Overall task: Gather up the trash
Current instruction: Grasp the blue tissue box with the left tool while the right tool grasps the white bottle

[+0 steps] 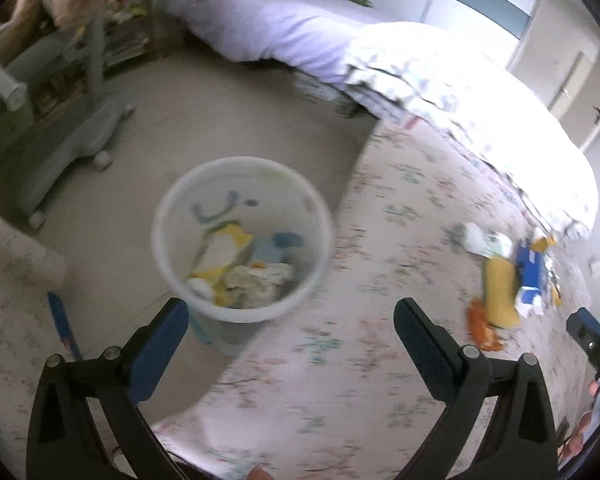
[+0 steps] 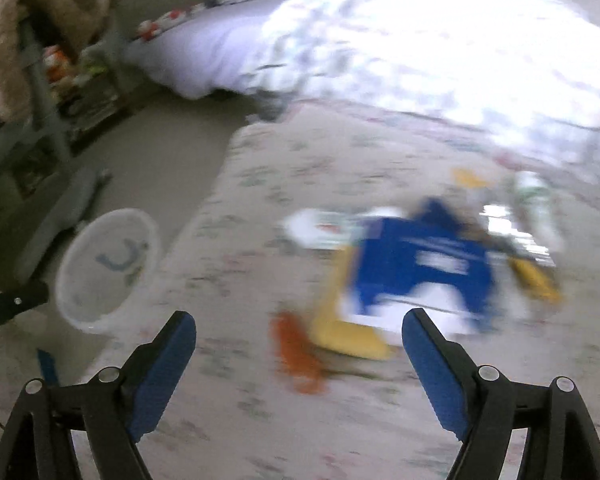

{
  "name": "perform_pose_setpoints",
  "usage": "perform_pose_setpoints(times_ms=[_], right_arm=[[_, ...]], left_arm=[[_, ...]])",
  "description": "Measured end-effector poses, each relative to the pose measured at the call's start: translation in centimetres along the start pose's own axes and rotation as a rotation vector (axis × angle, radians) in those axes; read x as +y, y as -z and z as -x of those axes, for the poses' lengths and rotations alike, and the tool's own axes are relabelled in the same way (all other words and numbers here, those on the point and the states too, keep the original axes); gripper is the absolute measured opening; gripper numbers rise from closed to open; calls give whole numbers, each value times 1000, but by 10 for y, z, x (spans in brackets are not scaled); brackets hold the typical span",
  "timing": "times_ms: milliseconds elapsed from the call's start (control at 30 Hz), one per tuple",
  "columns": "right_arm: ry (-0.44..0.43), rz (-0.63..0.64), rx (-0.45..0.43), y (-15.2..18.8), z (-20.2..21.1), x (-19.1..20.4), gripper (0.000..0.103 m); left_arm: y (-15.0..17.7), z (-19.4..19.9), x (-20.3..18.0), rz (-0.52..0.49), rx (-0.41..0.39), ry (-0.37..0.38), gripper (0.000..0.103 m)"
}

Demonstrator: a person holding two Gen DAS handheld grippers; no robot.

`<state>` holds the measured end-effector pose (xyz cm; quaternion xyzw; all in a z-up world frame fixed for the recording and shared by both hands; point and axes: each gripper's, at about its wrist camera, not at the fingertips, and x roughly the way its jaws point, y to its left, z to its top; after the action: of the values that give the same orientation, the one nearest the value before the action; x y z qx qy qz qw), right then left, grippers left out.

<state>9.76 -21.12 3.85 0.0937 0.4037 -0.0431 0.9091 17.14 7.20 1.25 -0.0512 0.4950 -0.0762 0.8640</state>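
We hold the left gripper (image 1: 290,312) and the right gripper (image 2: 299,322) spread wide with nothing between them, the white bin (image 1: 242,236) of trash at frame centre, the loose wrapper pile (image 2: 420,272) centre right on the rug (image 2: 260,380).

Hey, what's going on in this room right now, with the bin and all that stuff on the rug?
A person with tongs in each hand is collecting trash. The white bin on the floor already holds wrappers and crumpled paper. Both the left tongs and right tongs are open and empty. The right tongs face a pile of litter on the floral rug: a blue-and-white package, a yellow packet and an orange wrapper. Nothing is gripped at this moment.
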Motion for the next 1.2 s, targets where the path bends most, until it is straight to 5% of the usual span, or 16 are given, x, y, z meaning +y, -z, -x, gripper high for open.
perform_pose_setpoints(times_ms=[233,367,700,867,1033,1200], right_arm=[[109,-97,-49,13,20,-83,91],[174,-195,18,12,6,-123,91],[199,-305,1,-9,-10,-179,91],[190,-339,7,-15,-31,-206,91],[112,-408,19,-16,-56,-224,91],[86,-420,38,-18,-85,-234,81]], left_arm=[[1,-11,-88,-84,27,81,103],[2,-22,-134,-123,44,142,103],[3,-62,-230,-235,74,315,101],[1,-77,-243,-207,96,399,84],[0,-88,-251,-203,117,437,52],[-1,-84,-252,-200,115,451,40]])
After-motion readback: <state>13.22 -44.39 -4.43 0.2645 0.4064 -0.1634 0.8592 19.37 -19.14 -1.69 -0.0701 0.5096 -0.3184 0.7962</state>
